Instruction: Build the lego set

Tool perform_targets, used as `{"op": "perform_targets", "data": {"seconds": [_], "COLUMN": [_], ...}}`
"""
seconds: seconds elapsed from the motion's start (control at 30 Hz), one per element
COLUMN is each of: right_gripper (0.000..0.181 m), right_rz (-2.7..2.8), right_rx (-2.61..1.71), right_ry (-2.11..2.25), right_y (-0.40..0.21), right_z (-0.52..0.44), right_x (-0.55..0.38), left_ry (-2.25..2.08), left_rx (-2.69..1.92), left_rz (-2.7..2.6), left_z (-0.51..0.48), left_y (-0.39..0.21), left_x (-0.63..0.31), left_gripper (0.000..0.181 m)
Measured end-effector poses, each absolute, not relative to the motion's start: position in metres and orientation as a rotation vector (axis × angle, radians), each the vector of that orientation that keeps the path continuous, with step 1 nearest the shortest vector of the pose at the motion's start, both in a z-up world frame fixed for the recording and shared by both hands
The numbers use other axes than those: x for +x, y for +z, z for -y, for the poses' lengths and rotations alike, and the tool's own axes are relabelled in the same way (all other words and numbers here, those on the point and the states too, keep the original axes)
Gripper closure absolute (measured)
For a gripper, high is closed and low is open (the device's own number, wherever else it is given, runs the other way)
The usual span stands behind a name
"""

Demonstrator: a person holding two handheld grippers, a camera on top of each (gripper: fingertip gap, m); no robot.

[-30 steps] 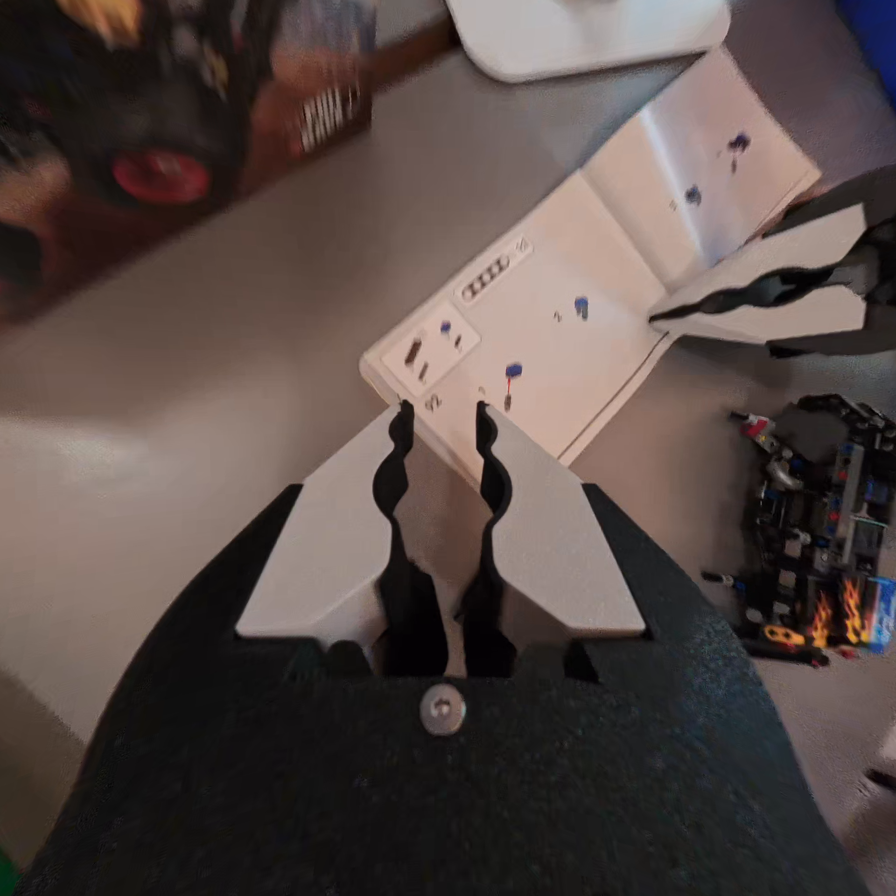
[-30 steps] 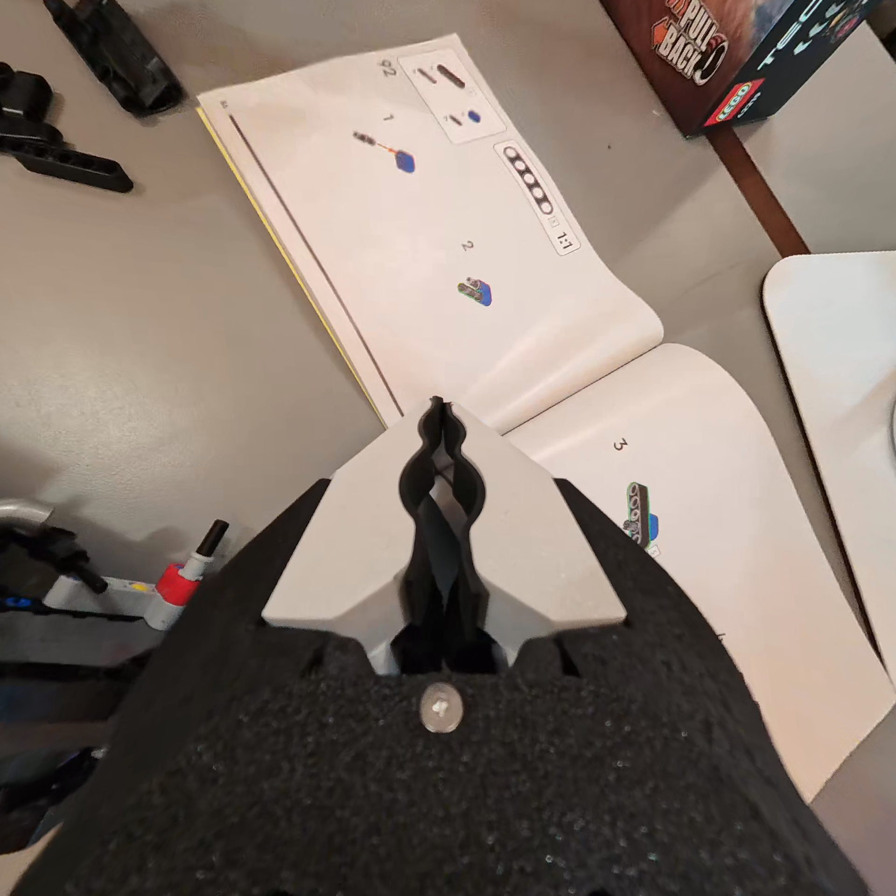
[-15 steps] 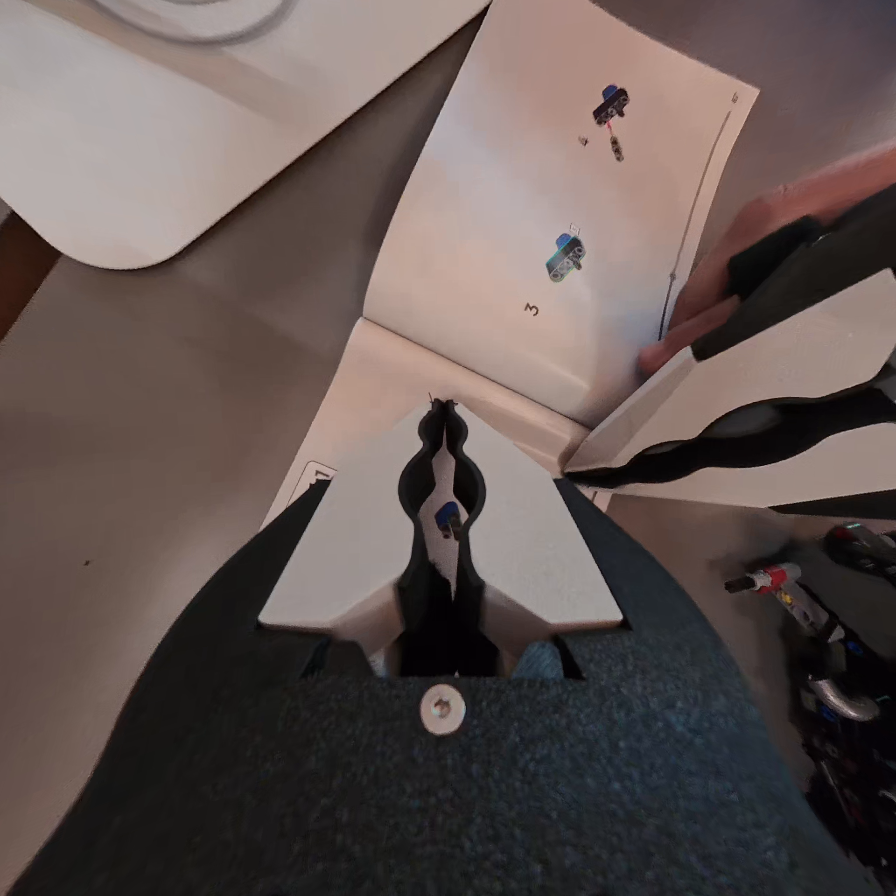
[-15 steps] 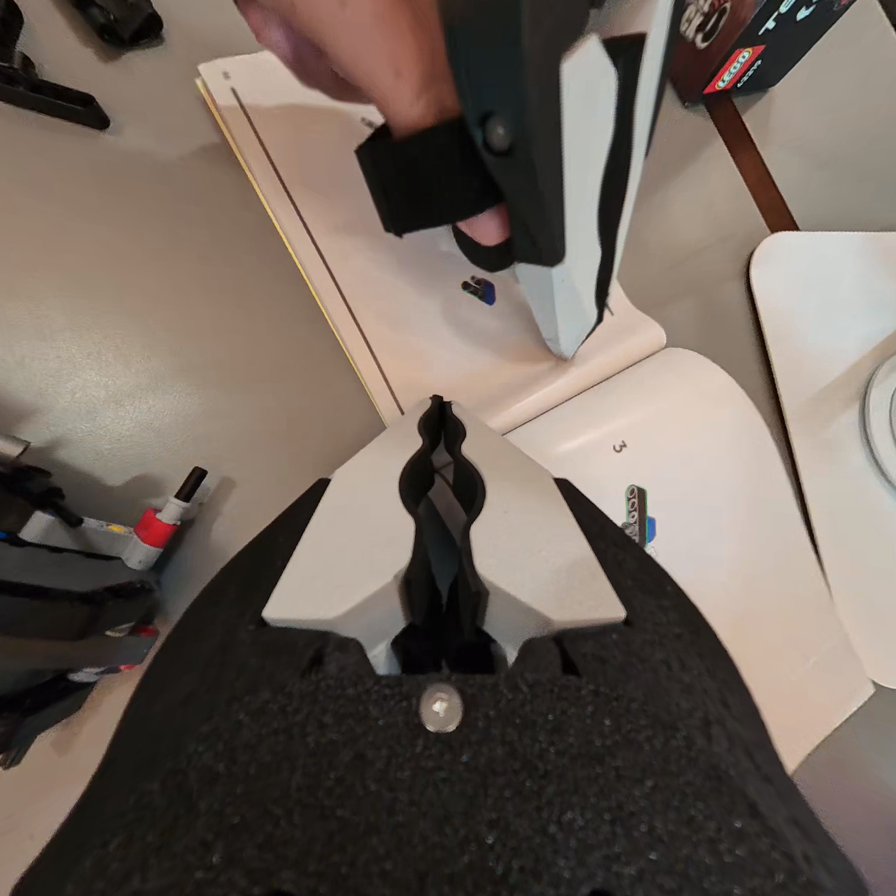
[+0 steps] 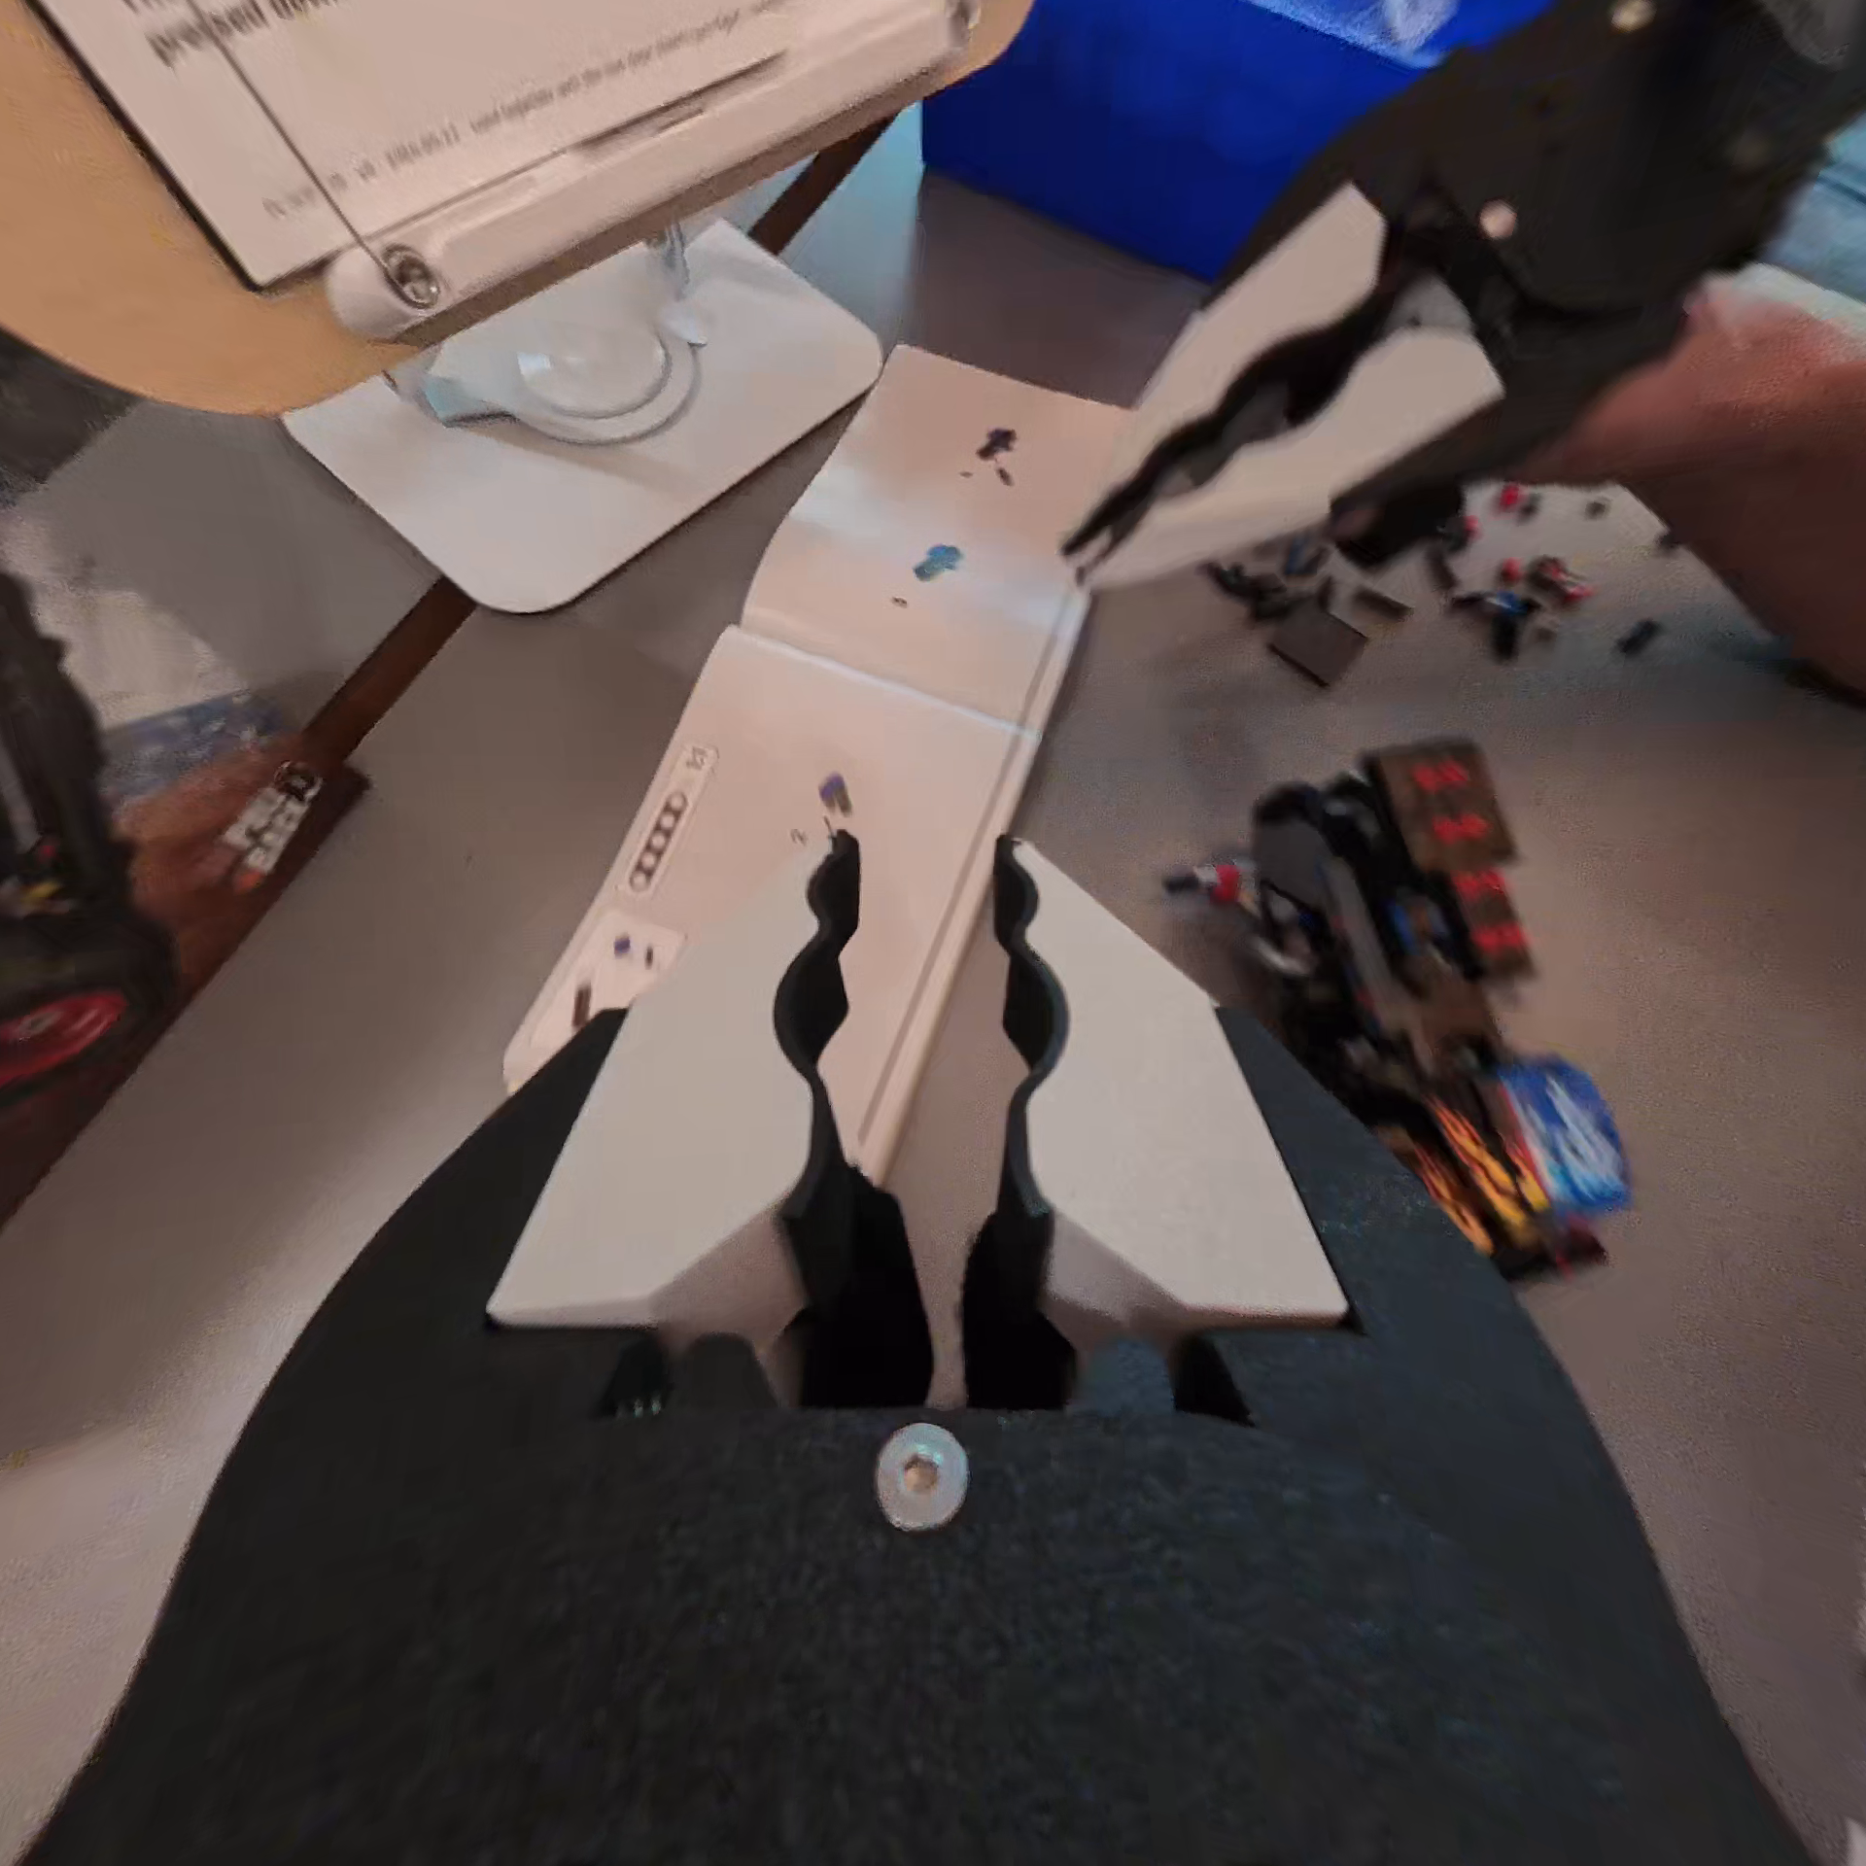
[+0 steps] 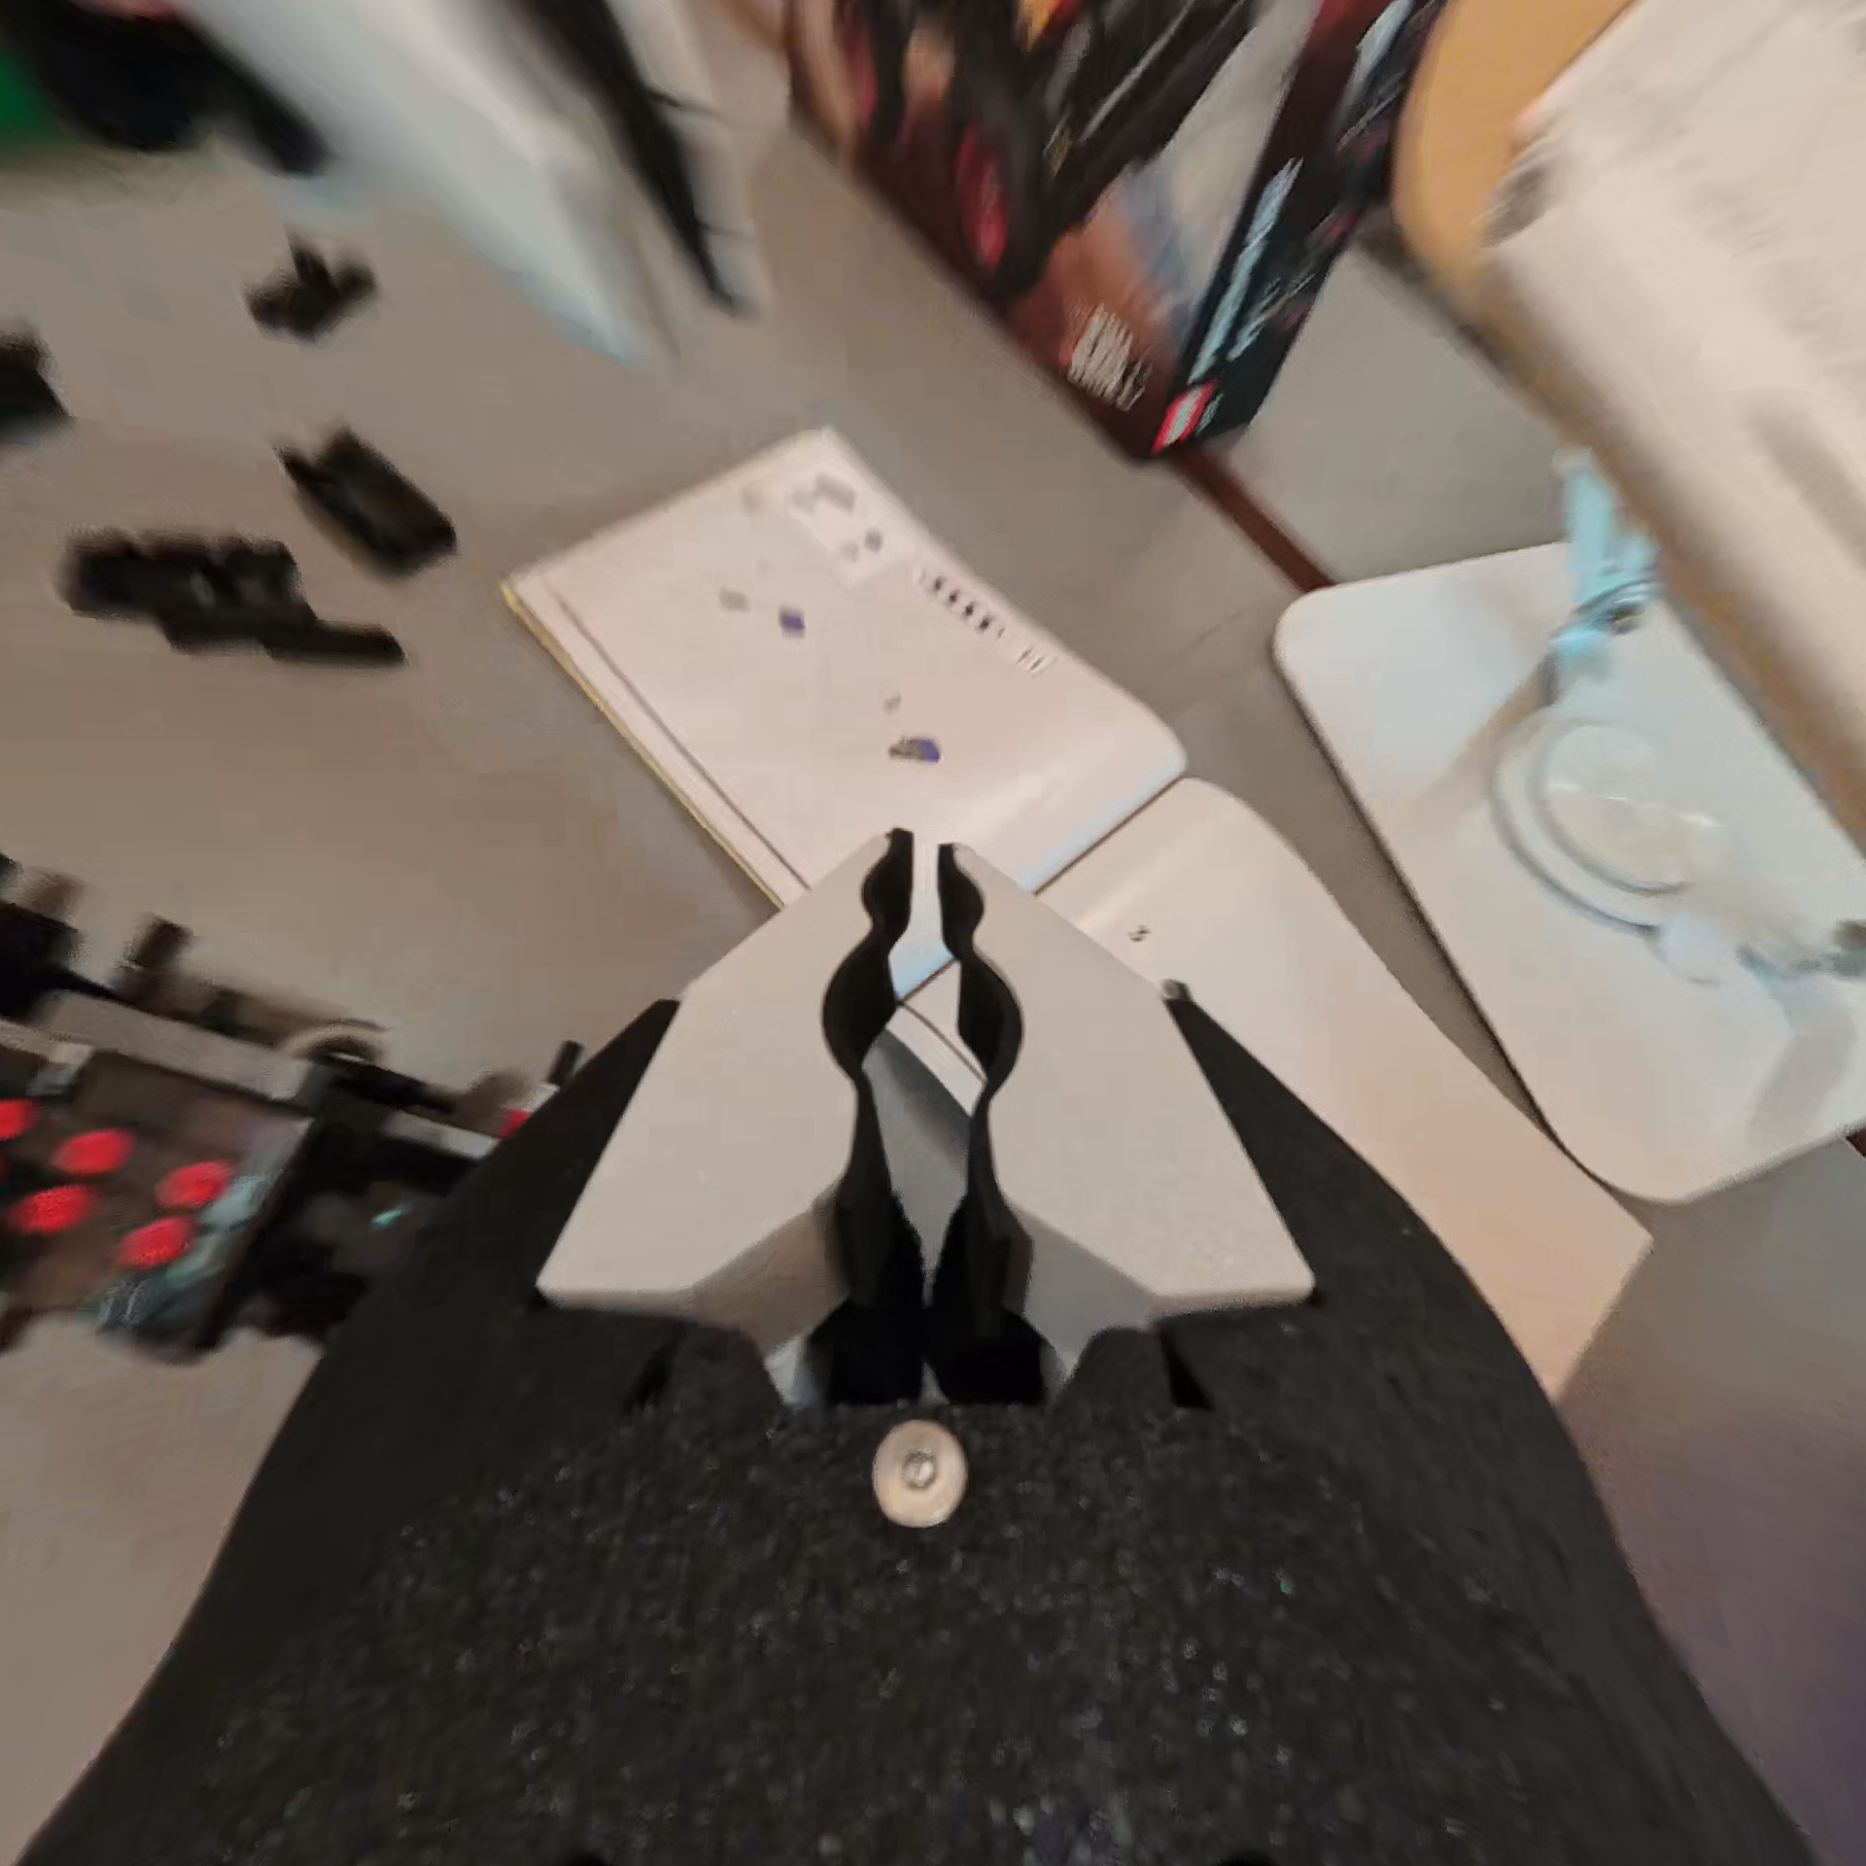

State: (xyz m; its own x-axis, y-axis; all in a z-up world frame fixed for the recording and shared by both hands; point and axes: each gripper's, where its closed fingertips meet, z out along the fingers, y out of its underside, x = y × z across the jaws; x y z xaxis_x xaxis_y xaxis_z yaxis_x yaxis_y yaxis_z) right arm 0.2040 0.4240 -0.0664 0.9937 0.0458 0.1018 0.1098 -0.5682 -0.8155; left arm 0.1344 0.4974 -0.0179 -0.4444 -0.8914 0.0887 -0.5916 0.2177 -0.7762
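The open instruction booklet (image 5: 889, 707) lies on the grey table and also shows in the right wrist view (image 6: 858, 687). My left gripper (image 5: 924, 853) is open and empty, raised above the booklet's near page. My right gripper (image 6: 924, 846) is empty, its tips a narrow gap apart, above the booklet's fold; it also shows in the left wrist view (image 5: 1242, 424), held in a hand. The partly built black lego vehicle (image 5: 1414, 990) with flame stickers stands right of the booklet; in the right wrist view it (image 6: 151, 1191) is at the left. Both views are blurred.
Loose lego pieces (image 5: 1464, 596) lie beyond the vehicle, and black pieces (image 6: 232, 596) lie left of the booklet. The lego box (image 6: 1161, 202) stands at the table's far edge. A white stand base (image 5: 606, 454) sits beside the booklet. A blue bin (image 5: 1111, 131) is behind. My right fingertips sit around 12 cm from my left ones.
Both grippers have pulled up and back from the booklet. The left gripper, shut half a second ago, has opened wide. The right gripper's tips have parted a little.
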Motion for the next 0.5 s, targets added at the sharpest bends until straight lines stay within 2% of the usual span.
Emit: {"op": "perform_targets", "data": {"seconds": [0.07,0.13,0.27,0.33,0.5], "right_gripper": [0.166,0.156,0.139,0.138,0.149], "right_rz": [0.012,-0.058,-0.192,-0.228,-0.301], "right_rx": [-2.05,-1.948,-1.821,-1.789,-1.736], "right_ry": [-0.009,0.073,0.127,0.103,-0.019], "right_y": [-0.033,-0.015,-0.018,-0.028,-0.045], "right_z": [-0.401,-0.37,-0.313,-0.294,-0.267], "right_x": [0.199,0.186,0.156,0.14,0.116], "left_ry": [-1.064,-0.939,-0.78,-0.734,-0.518], "left_rx": [-1.306,-1.264,-1.333,-1.423,-1.731], "left_rz": [-2.111,-2.017,-1.808,-1.8,-1.726], "left_z": [-0.508,-0.53,-0.56,-0.564,-0.597], "left_y": [0.004,0.014,0.011,-0.009,-0.071], "left_x": [0.063,-0.002,-0.105,-0.143,-0.177], "left_gripper": [0.152,0.156,0.163,0.163,0.162]}}
